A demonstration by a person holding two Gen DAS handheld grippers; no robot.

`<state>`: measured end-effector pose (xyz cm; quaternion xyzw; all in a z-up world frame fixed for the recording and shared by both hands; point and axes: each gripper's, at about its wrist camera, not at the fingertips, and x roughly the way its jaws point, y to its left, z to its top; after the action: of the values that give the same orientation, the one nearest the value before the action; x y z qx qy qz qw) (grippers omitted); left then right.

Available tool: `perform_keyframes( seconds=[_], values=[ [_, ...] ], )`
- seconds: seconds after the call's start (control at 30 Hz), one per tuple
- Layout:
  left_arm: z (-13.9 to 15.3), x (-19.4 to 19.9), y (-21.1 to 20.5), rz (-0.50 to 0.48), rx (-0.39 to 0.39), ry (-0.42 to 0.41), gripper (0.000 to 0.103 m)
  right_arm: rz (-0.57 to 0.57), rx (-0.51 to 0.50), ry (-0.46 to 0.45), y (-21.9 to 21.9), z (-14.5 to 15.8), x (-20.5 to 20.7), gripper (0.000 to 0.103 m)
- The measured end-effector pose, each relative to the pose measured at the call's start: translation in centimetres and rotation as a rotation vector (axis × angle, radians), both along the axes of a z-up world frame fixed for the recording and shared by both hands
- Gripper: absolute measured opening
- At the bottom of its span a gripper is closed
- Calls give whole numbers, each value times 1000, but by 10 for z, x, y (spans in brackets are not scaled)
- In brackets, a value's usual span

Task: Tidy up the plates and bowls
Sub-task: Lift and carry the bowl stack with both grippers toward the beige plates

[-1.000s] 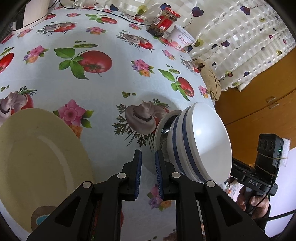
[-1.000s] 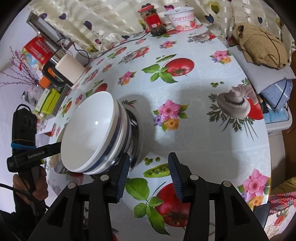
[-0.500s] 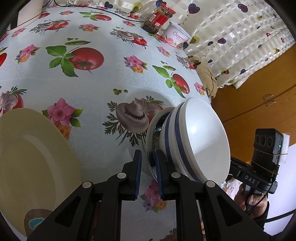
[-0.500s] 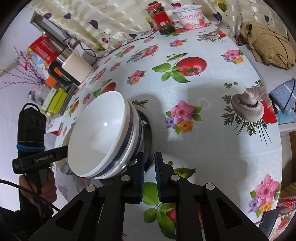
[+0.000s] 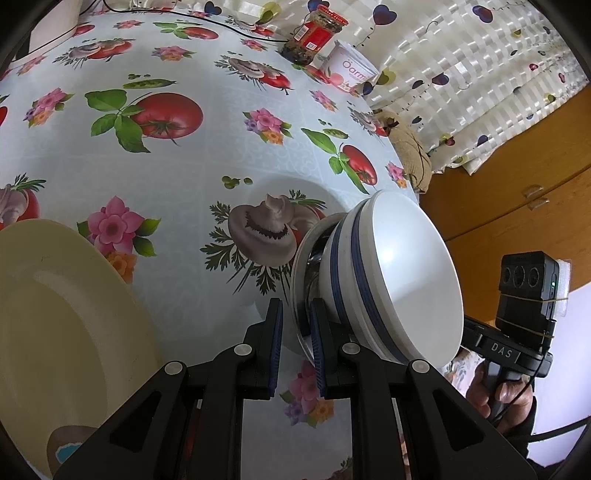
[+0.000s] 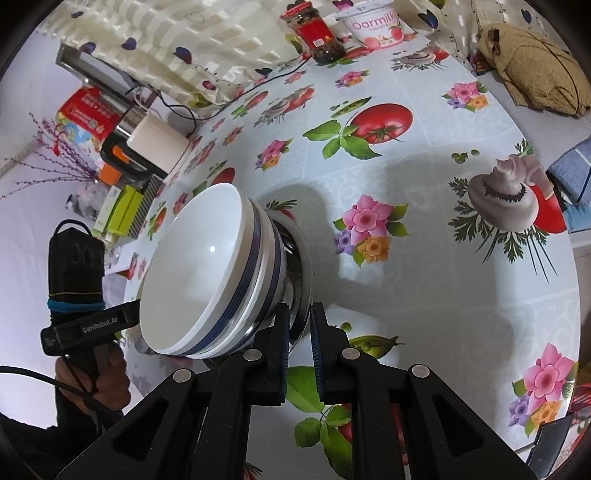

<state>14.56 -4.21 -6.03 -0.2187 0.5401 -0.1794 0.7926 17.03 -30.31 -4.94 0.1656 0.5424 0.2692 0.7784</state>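
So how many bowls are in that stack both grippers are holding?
3 visible: two blue-banded white bowls, nested, sit inside a steel bowl whose rim the left gripper and right gripper each pinch. More could be hidden between them.

bowl stack [image 5: 391, 280] | white, blue-striped, on steel dish [image 5: 301, 291] | yellow plate [image 5: 55, 325] left

Jar [image 6: 317, 34], yogurt tub [image 6: 376, 23], kettle [image 6: 146, 147].

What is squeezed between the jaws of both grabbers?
The metal bowl's rim. Both wrist views show the jaws pinching it, with the striped bowls stacked inside.
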Motion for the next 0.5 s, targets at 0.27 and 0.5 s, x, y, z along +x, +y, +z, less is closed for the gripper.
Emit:
perform_keyframes(
  seconds=[0.27, 0.5],
  values=[
    [3, -1, -8, -17, 33, -24, 11, 3, 9, -3, 0, -2, 1, 13],
    [4, -2, -9, -15, 44, -43, 11, -1, 4, -12, 0, -2, 2, 12]
  ],
)
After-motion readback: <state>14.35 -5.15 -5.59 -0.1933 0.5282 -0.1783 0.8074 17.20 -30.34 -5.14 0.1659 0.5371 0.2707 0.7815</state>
